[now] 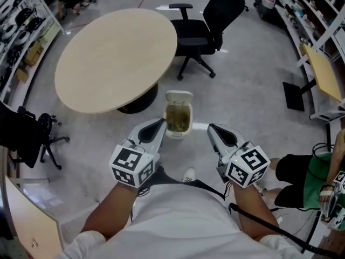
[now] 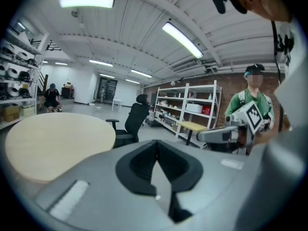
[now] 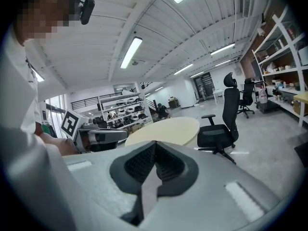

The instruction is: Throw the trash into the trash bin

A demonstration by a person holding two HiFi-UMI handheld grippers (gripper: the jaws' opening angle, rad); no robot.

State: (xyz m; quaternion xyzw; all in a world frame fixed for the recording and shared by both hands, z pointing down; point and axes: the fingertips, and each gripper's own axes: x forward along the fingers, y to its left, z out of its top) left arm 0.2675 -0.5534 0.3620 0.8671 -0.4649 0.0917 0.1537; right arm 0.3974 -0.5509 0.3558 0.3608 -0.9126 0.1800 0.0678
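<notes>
A small white trash bin (image 1: 178,97) stands on the grey floor in the head view, lid up, with brownish trash (image 1: 178,117) inside. My left gripper (image 1: 162,121) hangs just left of the bin's near rim, well above the floor. The right gripper (image 1: 210,127) is level with it, on the bin's right. Both are shut with nothing between the jaws, as the left gripper view (image 2: 156,150) and the right gripper view (image 3: 154,152) also show. Each gripper view looks out level across the room, and the bin is in neither.
A round beige table (image 1: 116,58) stands beyond the bin to the left, with a black office chair (image 1: 207,28) behind the bin. Another dark chair (image 1: 29,136) is at the left edge. A person in green (image 1: 315,185) holding a gripper sits at the right, near shelving (image 1: 318,15).
</notes>
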